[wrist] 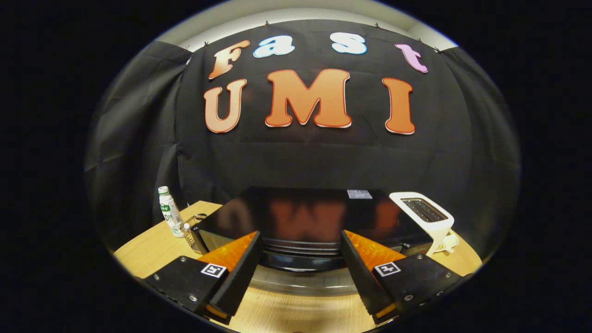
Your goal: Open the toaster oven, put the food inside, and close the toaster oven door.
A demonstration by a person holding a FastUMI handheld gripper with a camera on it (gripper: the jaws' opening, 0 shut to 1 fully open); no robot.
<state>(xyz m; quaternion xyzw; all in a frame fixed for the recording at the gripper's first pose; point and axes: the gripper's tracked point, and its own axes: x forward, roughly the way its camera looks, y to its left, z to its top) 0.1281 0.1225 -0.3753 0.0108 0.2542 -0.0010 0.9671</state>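
Note:
A black toaster oven [300,208] with a glossy top stands on the wooden table, seen from above and in front. My gripper [300,234] is open, its fingertips spread wide over the oven's front top edge. Between the fingers I see the ridged front edge and a dark rounded bar [300,263], likely the door handle. Below that lies a pale, glassy band [300,283]; I cannot tell whether the door is open or shut. Nothing is held between the fingers.
A white slot toaster [423,215] stands right of the oven with a small white cup [449,242] in front of it. A white plastic bottle [169,210] and a small clear glass jar [190,235] stand left of the oven. Bare wooden table [296,314] lies under the fingers.

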